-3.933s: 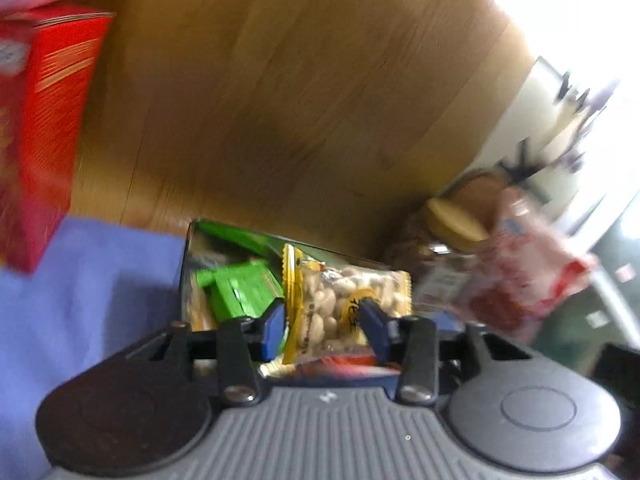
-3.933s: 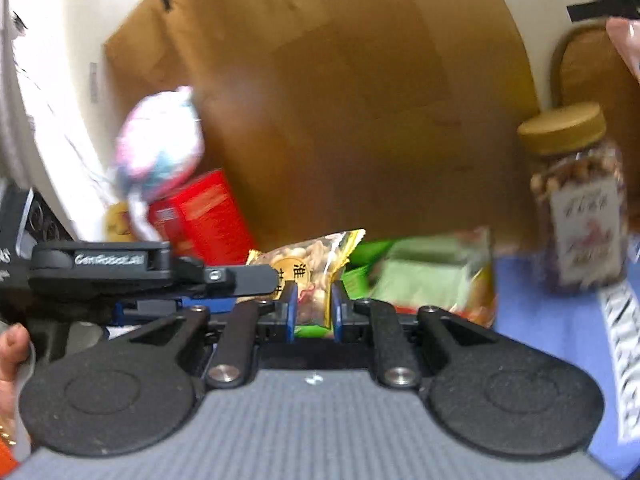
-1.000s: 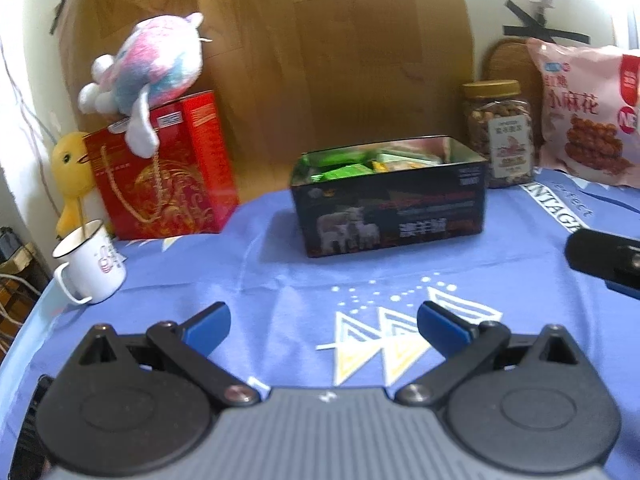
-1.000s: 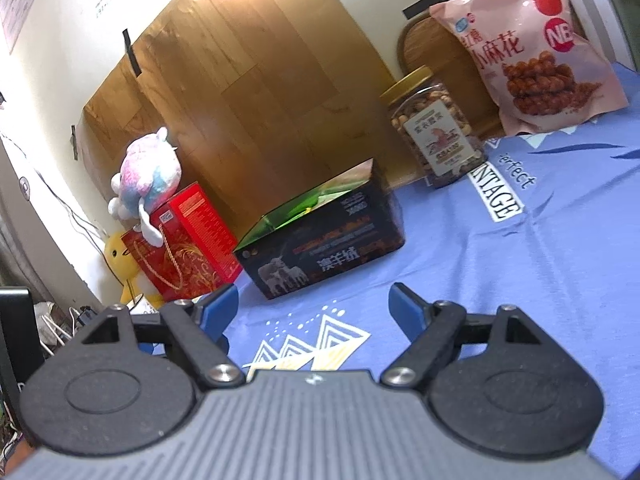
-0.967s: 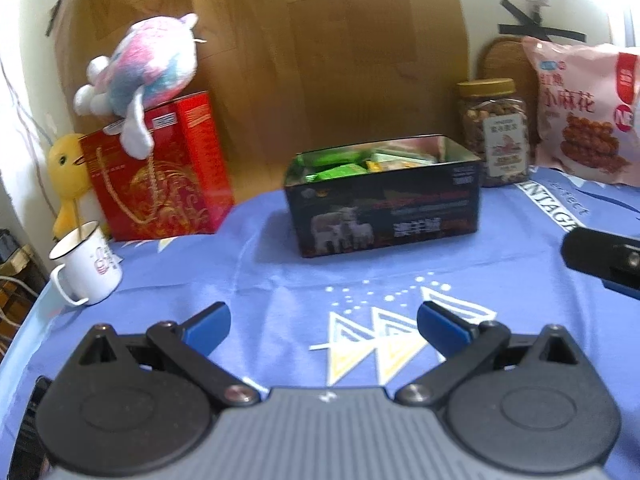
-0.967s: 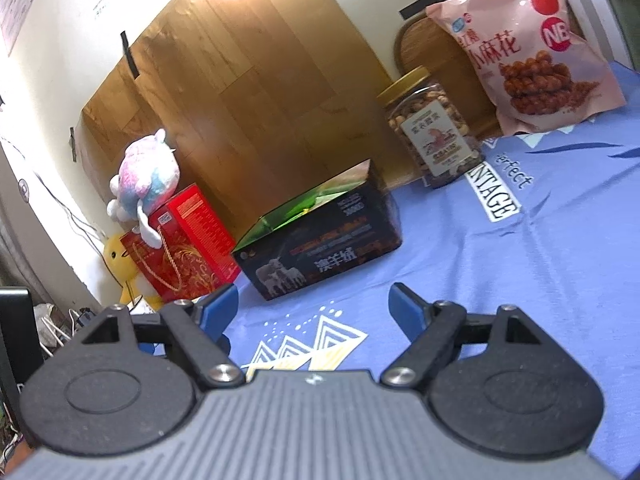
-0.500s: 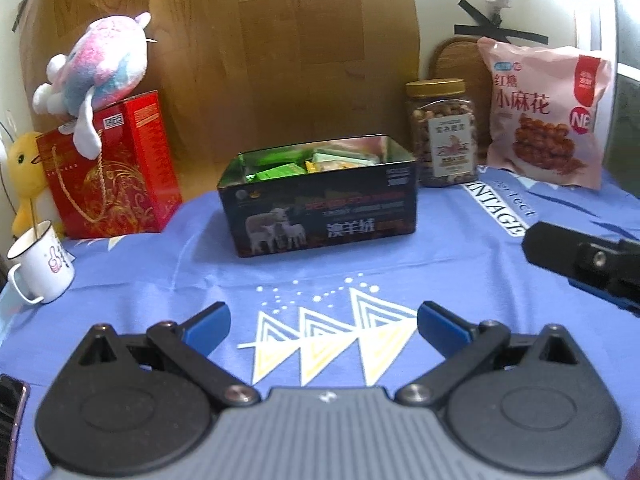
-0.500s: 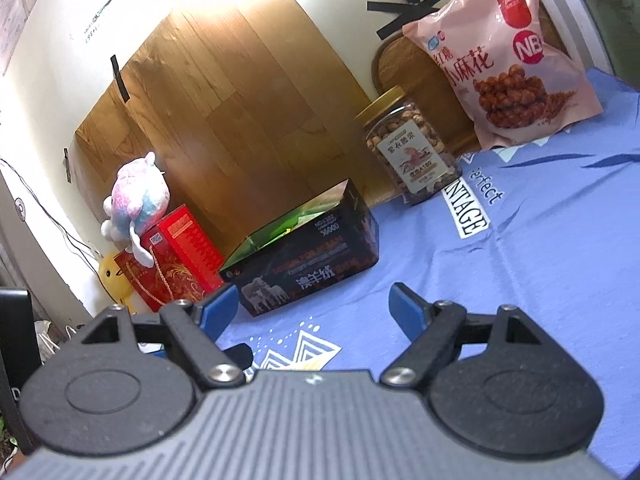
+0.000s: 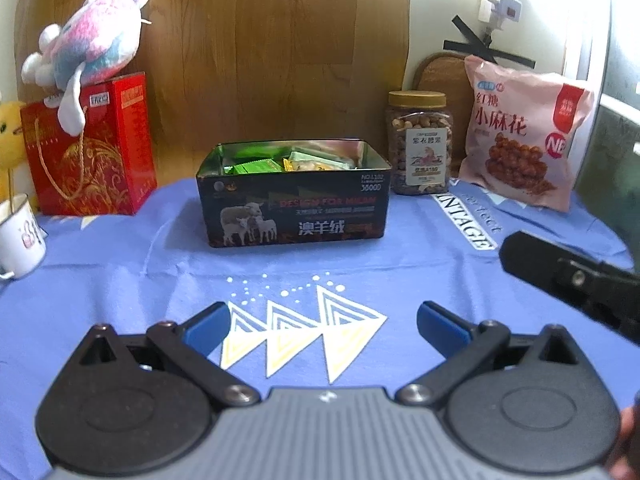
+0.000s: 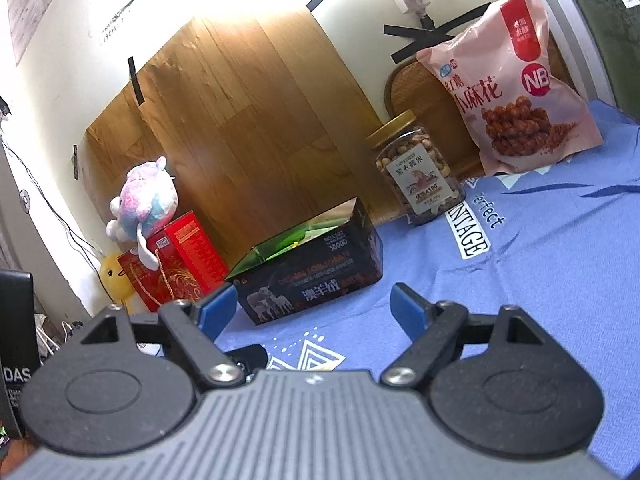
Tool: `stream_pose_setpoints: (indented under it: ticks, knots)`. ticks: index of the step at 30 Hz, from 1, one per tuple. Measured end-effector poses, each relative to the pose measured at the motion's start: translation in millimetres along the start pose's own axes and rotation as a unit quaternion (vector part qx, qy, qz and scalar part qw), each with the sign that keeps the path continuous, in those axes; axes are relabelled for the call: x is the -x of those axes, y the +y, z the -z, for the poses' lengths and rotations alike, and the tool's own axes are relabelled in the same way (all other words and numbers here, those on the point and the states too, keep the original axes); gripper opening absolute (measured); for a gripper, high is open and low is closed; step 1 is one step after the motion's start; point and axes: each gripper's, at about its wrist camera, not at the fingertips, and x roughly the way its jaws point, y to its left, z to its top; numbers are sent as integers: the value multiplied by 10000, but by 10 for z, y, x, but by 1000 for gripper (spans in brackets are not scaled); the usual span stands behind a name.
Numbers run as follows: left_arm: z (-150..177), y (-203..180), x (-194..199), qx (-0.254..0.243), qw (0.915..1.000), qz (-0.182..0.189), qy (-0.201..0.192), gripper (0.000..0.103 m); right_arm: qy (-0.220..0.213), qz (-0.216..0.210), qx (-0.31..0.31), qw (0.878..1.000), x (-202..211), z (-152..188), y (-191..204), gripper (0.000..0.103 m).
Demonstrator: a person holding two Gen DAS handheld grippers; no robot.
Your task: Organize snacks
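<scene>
A black tin box [image 9: 294,216] [image 10: 316,276] with a sheep picture stands on the blue cloth, lid off, holding several green and yellow snack packets [image 9: 280,162]. My left gripper [image 9: 323,326] is open and empty, well short of the box and level with the table. My right gripper [image 10: 314,308] is also open and empty, off to the right and farther back; part of it shows as a black finger [image 9: 576,280] in the left wrist view. Right of the box are a nut jar [image 9: 420,144] [image 10: 418,174] and a pink snack bag [image 9: 520,132] [image 10: 516,92].
A red gift box [image 9: 86,148] with a plush toy [image 9: 88,44] on top stands at the left. A white mug [image 9: 18,236] sits by the cloth's left edge. A wooden board [image 9: 260,40] leans on the wall behind. Bare blue cloth [image 9: 300,276] lies before the box.
Both grippers let go of a peanut packet over the box, drew back from it and opened wide. Over the last second both views have kept backing off and swinging slightly.
</scene>
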Motion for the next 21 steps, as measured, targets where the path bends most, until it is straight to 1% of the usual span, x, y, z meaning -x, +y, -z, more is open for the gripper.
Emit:
stream_pose_setpoints:
  ticks: [8, 16, 21]
  knots:
    - [13, 25, 29, 64, 10000, 74, -19, 103, -40, -10, 16, 10000, 37, -12, 40, 87]
    - [3, 46, 73, 57, 9999, 78, -116, 103, 31, 17, 52, 10000, 19, -1, 72, 87]
    - [12, 66, 66, -6, 9998, -107, -149, 103, 143, 90, 64, 9998, -31, 8, 64, 88]
